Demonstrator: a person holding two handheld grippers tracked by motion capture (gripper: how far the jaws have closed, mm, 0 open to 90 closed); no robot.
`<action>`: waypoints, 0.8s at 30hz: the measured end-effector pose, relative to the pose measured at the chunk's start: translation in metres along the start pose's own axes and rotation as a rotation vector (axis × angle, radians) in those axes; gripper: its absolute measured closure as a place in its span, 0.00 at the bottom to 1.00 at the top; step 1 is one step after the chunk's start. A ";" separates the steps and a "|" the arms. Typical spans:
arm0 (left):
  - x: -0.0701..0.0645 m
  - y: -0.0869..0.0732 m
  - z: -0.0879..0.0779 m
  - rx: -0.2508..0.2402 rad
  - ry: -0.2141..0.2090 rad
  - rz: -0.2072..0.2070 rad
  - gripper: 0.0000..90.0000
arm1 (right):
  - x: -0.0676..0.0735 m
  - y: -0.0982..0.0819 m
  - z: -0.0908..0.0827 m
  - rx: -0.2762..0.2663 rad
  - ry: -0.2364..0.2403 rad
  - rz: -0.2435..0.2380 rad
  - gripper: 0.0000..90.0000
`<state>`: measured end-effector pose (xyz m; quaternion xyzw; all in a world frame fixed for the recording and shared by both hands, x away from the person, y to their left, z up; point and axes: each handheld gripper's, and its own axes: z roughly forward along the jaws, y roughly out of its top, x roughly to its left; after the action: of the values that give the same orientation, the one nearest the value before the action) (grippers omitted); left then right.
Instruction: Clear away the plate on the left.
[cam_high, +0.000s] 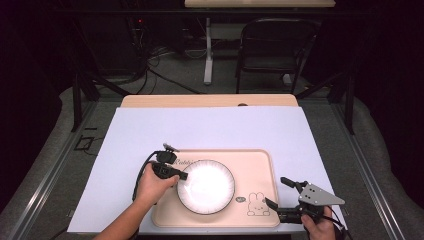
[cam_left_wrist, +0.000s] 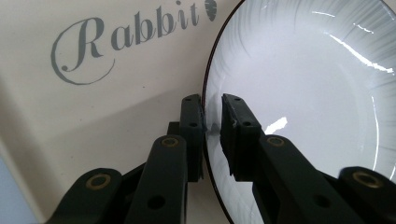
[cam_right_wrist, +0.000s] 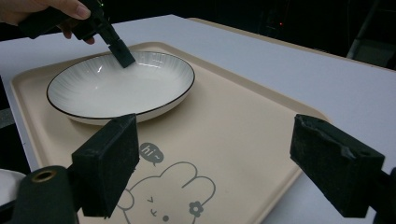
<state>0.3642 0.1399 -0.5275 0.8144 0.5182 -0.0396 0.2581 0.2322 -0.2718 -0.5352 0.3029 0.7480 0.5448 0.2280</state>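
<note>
1. Two hand-held grippers work at one table in the high view. The left gripper (cam_high: 181, 176) sits at the nine o'clock rim of the round white ceramic plate with a thin black edge (cam_high: 206, 186), which lies on the beige plastic tray printed with a rabbit (cam_high: 260, 167). The right gripper (cam_high: 280, 192) rests off the tray's corner at about four o'clock from the plate, well apart from it, so the left hand (cam_high: 152, 184) is plainly the nearer one.

2. One narrow gap shows in the left gripper view: the left gripper (cam_left_wrist: 212, 122) straddles the plate (cam_left_wrist: 303, 93) rim, one jaw outside over the tray (cam_left_wrist: 93, 121), the other inside the bowl. The pads look just clear of the rim, so I judge the grip slack rather than clamped. The rim runs along the jaws, roughly twelve to six o'clock.

3. Wide-spread jaws mark the right gripper (cam_right_wrist: 229, 172) in the right gripper view, holding nothing. The plate (cam_right_wrist: 140, 84) lies ahead at eleven o'clock.
</note>
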 end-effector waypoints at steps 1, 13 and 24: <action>-0.001 0.000 0.000 0.000 0.005 0.004 0.87 | 0.000 0.000 0.000 -0.001 0.000 -0.002 0.16; -0.001 -0.016 -0.020 -0.130 0.025 0.057 0.64 | 0.000 0.000 0.000 -0.003 0.000 -0.003 0.16; 0.016 -0.046 -0.048 -0.300 0.073 0.056 0.53 | 0.000 0.000 0.000 -0.002 -0.001 -0.002 0.16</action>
<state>0.3217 0.1907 -0.5089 0.7818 0.5043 0.0752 0.3588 0.2320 -0.2715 -0.5351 0.3022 0.7477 0.5451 0.2292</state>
